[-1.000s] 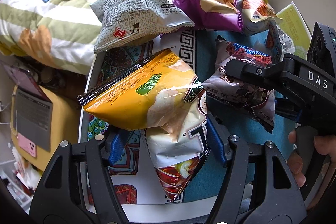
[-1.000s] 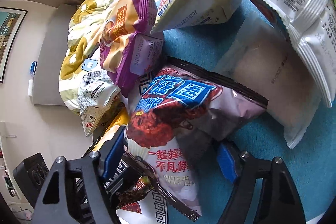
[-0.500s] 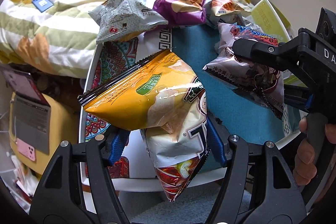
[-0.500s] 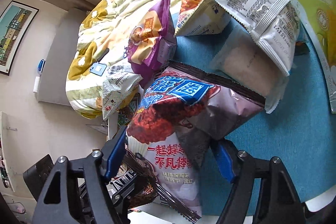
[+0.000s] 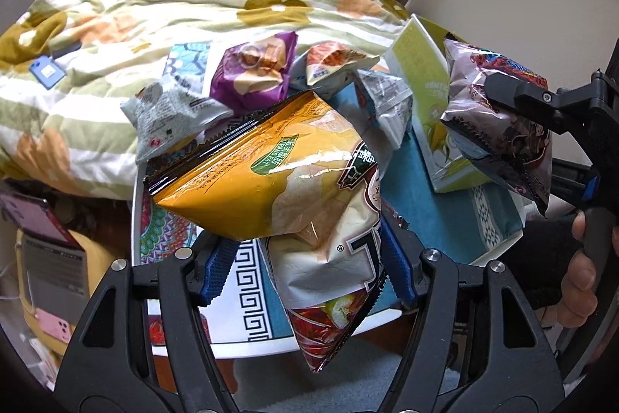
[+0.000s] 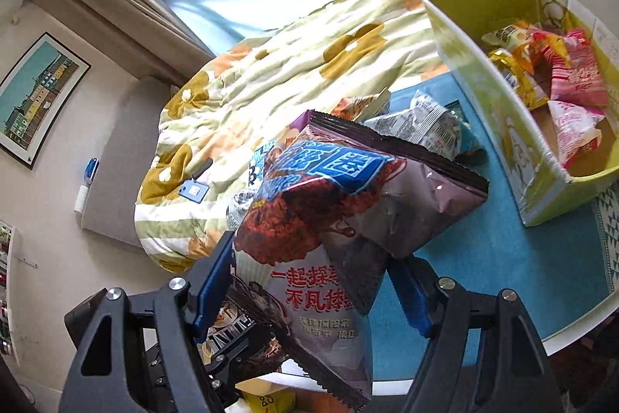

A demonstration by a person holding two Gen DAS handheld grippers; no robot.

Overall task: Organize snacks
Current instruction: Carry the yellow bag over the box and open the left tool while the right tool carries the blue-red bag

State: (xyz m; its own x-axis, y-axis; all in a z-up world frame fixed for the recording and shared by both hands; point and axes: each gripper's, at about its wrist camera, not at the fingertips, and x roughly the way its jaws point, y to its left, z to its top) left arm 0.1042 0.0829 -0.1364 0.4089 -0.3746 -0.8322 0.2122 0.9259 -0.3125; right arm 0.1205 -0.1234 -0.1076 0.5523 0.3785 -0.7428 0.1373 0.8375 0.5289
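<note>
Two bags fill your wrist views, hiding much of the round table [image 6: 503, 258] beneath them. Beyond it, a flowered quilt [image 5: 193, 6] covers the bed, its far edge cut off by the lens. The green box [image 6: 503, 111] stands on the table's blue cloth, its right side out of frame, several packets inside. Your left gripper [image 5: 305, 266] is clamped on the yellow chip bag [image 5: 271, 180], lifted clear of the table. Your right gripper [image 6: 309, 281] pinches the maroon snack bag [image 6: 348, 204], also aloft. Behind, a purple packet [image 5: 251, 72] and a grey packet [image 5: 166, 111] lie partly masked on the table.
</note>
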